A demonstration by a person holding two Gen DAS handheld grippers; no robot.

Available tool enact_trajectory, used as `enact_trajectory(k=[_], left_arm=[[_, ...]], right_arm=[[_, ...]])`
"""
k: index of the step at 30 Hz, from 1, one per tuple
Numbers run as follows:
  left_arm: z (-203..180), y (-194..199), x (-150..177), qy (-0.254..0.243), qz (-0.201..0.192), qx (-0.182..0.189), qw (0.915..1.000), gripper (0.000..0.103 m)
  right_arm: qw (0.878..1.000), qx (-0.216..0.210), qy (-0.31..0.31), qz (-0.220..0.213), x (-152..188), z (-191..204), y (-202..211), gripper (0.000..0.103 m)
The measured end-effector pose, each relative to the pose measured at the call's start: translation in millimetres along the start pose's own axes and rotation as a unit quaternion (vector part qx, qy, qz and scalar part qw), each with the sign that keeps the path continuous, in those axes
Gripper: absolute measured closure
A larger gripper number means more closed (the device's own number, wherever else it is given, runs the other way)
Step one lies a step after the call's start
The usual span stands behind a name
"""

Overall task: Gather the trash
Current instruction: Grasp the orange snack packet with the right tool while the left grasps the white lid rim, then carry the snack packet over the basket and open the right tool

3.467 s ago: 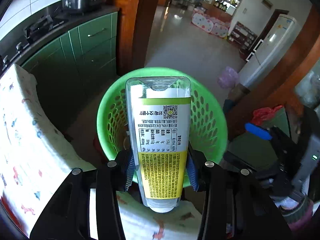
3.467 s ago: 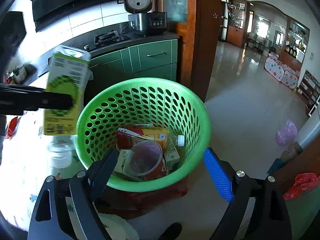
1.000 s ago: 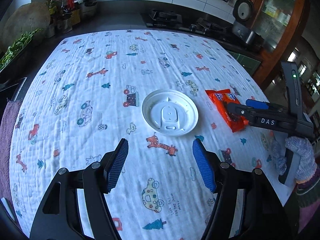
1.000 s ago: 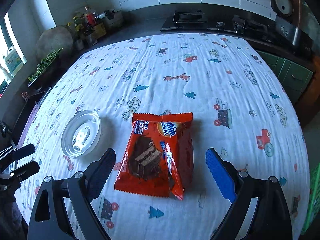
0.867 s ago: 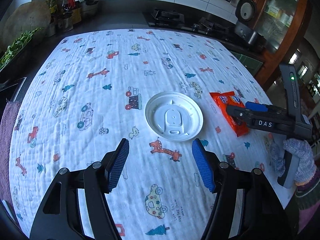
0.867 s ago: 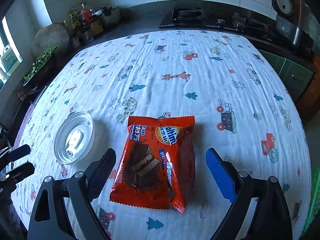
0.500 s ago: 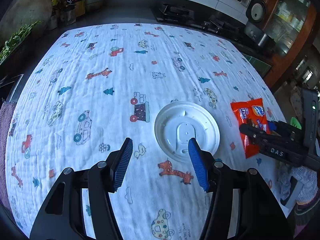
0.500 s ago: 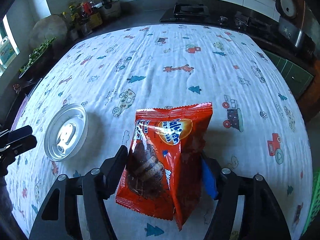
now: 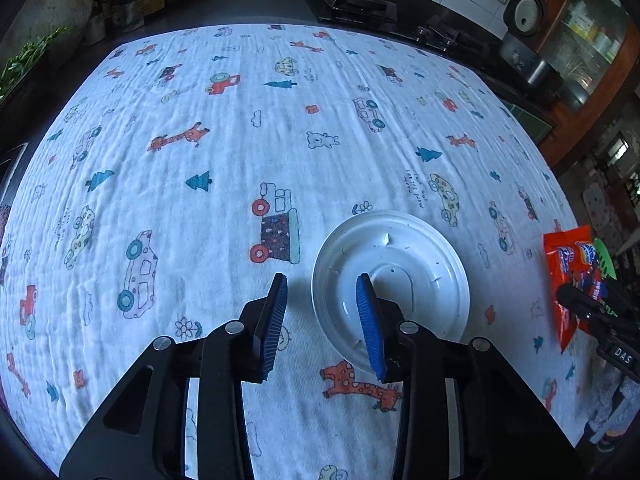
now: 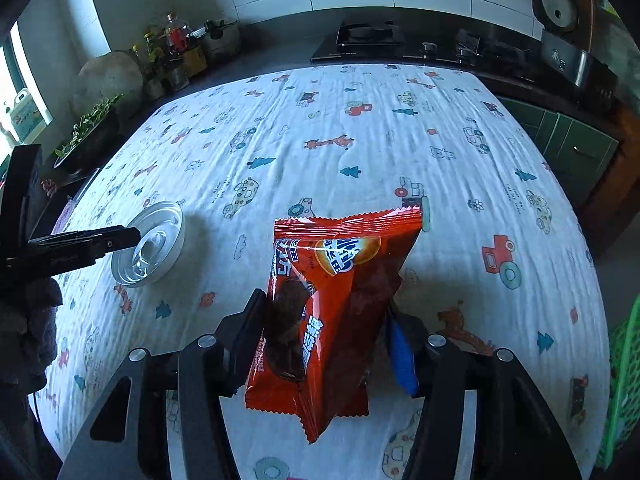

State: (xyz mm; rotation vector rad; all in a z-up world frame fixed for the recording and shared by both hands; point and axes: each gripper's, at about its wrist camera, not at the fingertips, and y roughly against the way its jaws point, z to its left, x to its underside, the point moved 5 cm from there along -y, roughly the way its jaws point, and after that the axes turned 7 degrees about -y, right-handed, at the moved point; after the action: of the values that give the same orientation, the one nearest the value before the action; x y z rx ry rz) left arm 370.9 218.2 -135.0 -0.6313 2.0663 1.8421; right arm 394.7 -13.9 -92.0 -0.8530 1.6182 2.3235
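- The red wrapper [image 10: 340, 304] is pinched at its lower half by the right claw [image 10: 326, 340], whose jaws have just been closing; it is lifted clear of the cloth [image 10: 360, 140] on the surface.
- The wrapper is judged light, crinkly and slick; a hold across the packed middle is likely firmer than one on the sealed edge.
- The white lid [image 9: 390, 288] lies flat on the cloth, well to the left of the wrapper as seen from the right wrist.
- The lid's near rim is straddled by the left claw [image 9: 322, 326]: one pad is seen over the lid's inside, the other outside the rim on the cloth.
- The left jaws have just been closing, but a gap is still seen and the rim is not yet gripped.
- The lid is judged thin, light and springy; the rim is the only place to take it, and it may skate or flip if squeezed off-centre.
- A green basket [image 10: 624, 380] is glimpsed at the surface's right edge, beyond the wrapper.
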Motion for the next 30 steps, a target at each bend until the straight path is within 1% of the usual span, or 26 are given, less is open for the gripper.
enact_trajectory(k=[1, 3, 4, 5, 6, 8, 13, 17, 23, 30], left_arm=[[0, -1, 1, 0.001, 0.000, 0.001, 1.0000, 0.070], [-1, -1, 0, 0.003, -0.004, 0.009, 0.9999, 0.081], [-1, 0, 0, 0.005, -0.004, 0.011, 0.9999, 0.083], [-2, 1, 1, 0.006, -0.005, 0.010, 0.9999, 0.089], [-3, 1, 1, 0.005, -0.005, 0.008, 0.9999, 0.093], [-6, 2, 3, 0.005, -0.006, 0.004, 1.0000, 0.096], [-18, 11, 8, 0.006, -0.017, 0.012, 0.9998, 0.098], [-40, 22, 13, 0.000, -0.022, 0.042, 0.9989, 0.099], [-90, 33, 22, -0.030, -0.023, 0.088, 0.9954, 0.099], [-159, 41, 29, -0.063, -0.017, 0.145, 0.9873, 0.099]], right_arm=[[1.000, 0.000, -0.001, -0.002, 2, -1, 3, 0.049], [1.000, -0.003, -0.004, -0.005, 6, -4, 9, 0.049], [1.000, -0.002, -0.005, -0.006, 9, -6, 12, 0.049], [1.000, -0.002, -0.006, -0.008, 10, -8, 15, 0.049], [1.000, -0.003, -0.008, -0.008, 12, -10, 17, 0.049], [1.000, -0.004, -0.012, -0.012, 16, -13, 23, 0.049], [0.999, -0.004, -0.024, -0.025, 26, -26, 44, 0.049], [0.999, -0.001, -0.036, -0.033, 35, -40, 59, 0.049], [0.997, 0.012, -0.059, -0.048, 48, -68, 83, 0.049], [0.994, 0.034, -0.085, -0.062, 64, -110, 109, 0.049]])
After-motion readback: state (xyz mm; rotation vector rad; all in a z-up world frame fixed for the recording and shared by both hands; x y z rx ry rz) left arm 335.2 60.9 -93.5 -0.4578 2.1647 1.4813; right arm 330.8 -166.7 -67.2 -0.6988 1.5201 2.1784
